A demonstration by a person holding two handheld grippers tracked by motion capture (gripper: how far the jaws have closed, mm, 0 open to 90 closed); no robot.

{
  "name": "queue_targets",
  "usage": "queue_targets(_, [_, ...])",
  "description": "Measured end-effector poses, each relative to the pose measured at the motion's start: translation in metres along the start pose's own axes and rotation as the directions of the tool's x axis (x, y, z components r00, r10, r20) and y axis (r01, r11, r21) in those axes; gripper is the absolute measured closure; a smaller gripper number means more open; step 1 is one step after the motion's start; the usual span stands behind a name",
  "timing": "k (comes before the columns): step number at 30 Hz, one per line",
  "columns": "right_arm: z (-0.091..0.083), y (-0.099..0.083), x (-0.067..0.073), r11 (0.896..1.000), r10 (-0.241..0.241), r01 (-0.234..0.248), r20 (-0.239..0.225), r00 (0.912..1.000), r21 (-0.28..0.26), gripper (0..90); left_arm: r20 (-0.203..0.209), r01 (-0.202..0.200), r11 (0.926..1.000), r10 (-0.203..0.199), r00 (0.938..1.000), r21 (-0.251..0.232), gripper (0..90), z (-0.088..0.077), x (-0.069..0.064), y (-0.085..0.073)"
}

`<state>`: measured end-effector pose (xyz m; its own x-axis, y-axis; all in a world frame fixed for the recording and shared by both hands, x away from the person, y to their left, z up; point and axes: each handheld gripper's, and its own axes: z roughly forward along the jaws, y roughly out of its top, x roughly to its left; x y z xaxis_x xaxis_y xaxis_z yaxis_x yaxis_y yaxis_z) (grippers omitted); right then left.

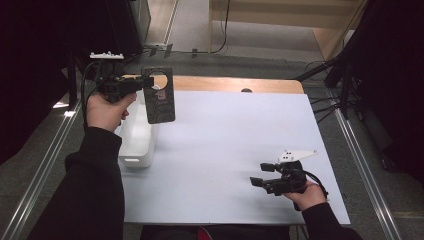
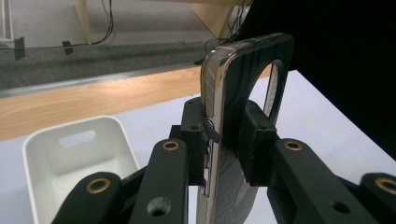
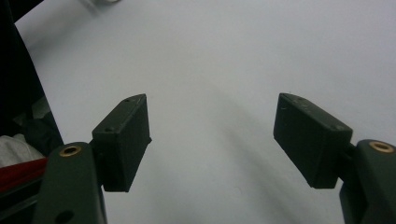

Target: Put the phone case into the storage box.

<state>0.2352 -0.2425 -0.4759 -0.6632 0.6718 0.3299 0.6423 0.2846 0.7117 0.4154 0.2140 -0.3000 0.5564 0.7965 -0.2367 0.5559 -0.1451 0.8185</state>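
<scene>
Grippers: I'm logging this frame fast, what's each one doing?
Left gripper: shut on the phone case, held above the white bin.
Right gripper: open, holding nothing.

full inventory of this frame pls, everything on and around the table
phone case: 1, dark with a round cutout and shiny edge, held up on edge above the bin
bin: 1, white plastic, at the table's left edge
table cover: 1, white, over the tabletop
wooden tabletop: 1, light brown strip along the far edge
wooden furniture: 1, pale, on the floor beyond the table
cables: a few, dark, on the grey floor
left gripper: 1, black, jaws shut on the phone case
right gripper: 1, black, jaws open, low over the cover near right
sleeves: 2, black
</scene>
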Motion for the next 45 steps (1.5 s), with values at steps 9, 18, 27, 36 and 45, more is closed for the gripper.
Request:
queue_targets(9, [0.000, 0.000, 0.000, 1.000, -0.004, 0.004, 0.001, 1.0000, -0.004, 26.3, -0.055, 0.016, 0.9997, -0.017, 0.9984, -0.019, 74.1, -0.005, 0.017, 0.007])
queue_targets(18, [0.000, 0.000, 0.000, 1.000, -0.001, 0.001, 0.001, 1.0000, -0.006, 26.3, -0.092, 0.012, 0.9992, -0.015, 0.9957, -0.039, 74.0, -0.013, 0.030, 0.012])
queue_targets(27, [0.000, 0.000, 0.000, 1.000, 0.002, -0.002, 0.002, 1.0000, -0.007, 26.3, -0.127, 0.014, 0.9987, -0.020, 0.9916, -0.048, 73.9, -0.010, 0.044, 0.012])
queue_targets(36, [-0.002, -0.002, 0.000, 1.000, 0.007, -0.007, 0.008, 0.9999, -0.008, 26.3, -0.142, 0.006, 0.9991, -0.012, 0.9898, -0.042, 73.9, -0.004, 0.050, 0.011])
queue_targets(45, [-0.004, -0.003, -0.001, 1.000, 0.009, -0.009, 0.010, 0.9999, -0.014, 26.3, -0.155, 0.011, 0.9990, -0.018, 0.9877, -0.042, 73.9, 0.003, 0.057, 0.010])
